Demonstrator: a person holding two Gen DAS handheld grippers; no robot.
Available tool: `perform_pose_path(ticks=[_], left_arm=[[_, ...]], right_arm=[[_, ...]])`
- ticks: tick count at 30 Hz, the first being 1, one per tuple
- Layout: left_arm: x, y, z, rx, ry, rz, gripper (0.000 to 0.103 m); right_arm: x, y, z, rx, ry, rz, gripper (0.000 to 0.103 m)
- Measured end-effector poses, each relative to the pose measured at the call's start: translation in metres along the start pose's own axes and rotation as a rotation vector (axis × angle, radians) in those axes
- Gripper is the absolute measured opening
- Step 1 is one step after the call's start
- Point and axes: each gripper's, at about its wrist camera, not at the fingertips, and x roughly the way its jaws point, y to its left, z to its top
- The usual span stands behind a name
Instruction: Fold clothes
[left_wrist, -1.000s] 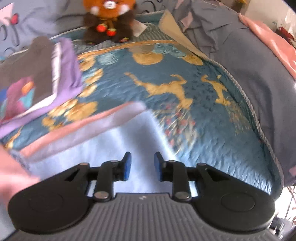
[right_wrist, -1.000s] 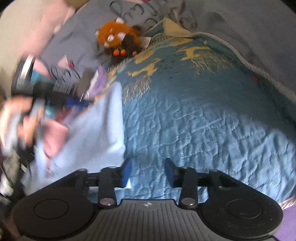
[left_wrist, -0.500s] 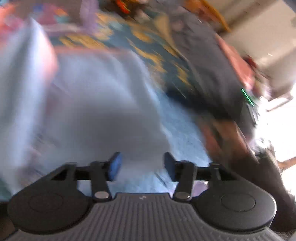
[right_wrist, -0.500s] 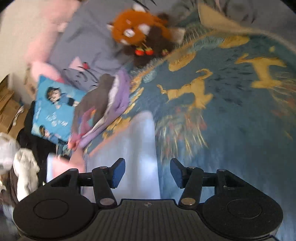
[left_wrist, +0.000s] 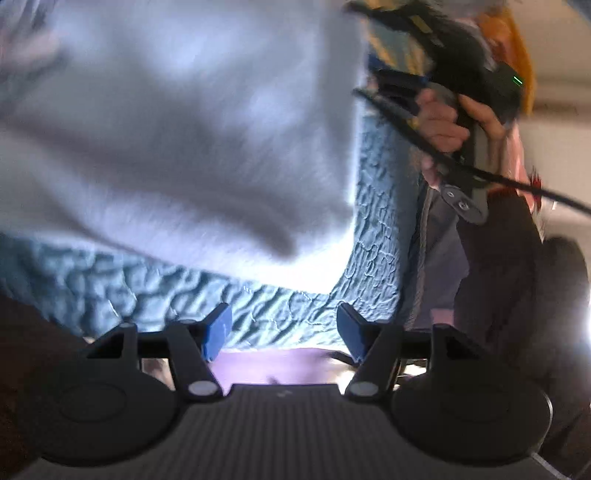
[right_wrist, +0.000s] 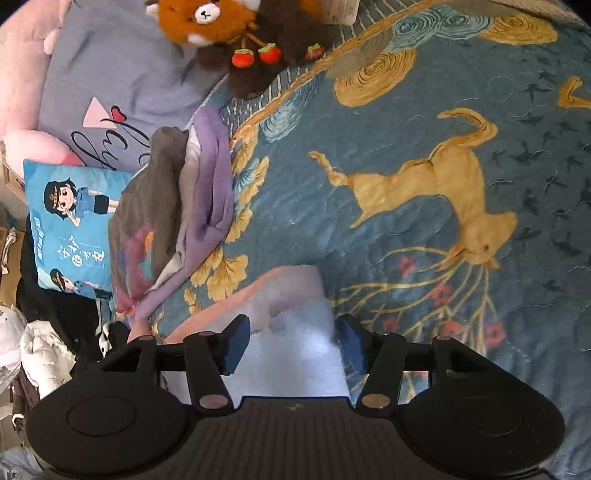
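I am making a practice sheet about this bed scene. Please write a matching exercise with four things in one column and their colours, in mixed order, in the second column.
Things:
1. plush toy
2. cushion with cartoon figures
3. folded garment beside that cushion
4. animal figure on the quilt

Colours:
A. purple
B. golden yellow
C. orange-brown with dark limbs
D. bright blue

Right pairs: 1-C, 2-D, 3-A, 4-B
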Motion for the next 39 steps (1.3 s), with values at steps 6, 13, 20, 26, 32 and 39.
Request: perform_pose_path(ticks=[6, 13, 20, 26, 32, 39], left_arm=[[0.003, 0.009, 0.007, -0.074, -0.053, -0.014, 0.064], [0.003, 0.006, 0.016, -0.164, -0.154, -0.002, 0.063], [-0.004, 0.003, -0.004, -0.29, -0.261, 0.032, 0.05], [-0.006, -0.001, -0.011, -0.313, -0.288, 0.039, 0.012], [0.011, -0.036, -0.013, -0.19, -0.166, -0.03, 0.01], [0.056, -0.132, -0.035, 0.056, 0.043, -0.12, 0.006]], right_arm=[[0.0, -0.012, 0.001, 0.051, -0.02, 0.055, 0.058], [-0.002, -0.016, -0.005, 0.065, -0.039, 0.087, 0.058], [0.002, -0.012, -0.006, 0.028, -0.031, 0.067, 0.017], [-0.008, 0.001, -0.012, -0.065, -0.089, 0.038, 0.009], [-0.067, 0.023, -0.007, -0.158, -0.216, -0.051, 0.008], [-0.165, 0.023, 0.017, -0.215, -0.412, -0.25, 0.008]])
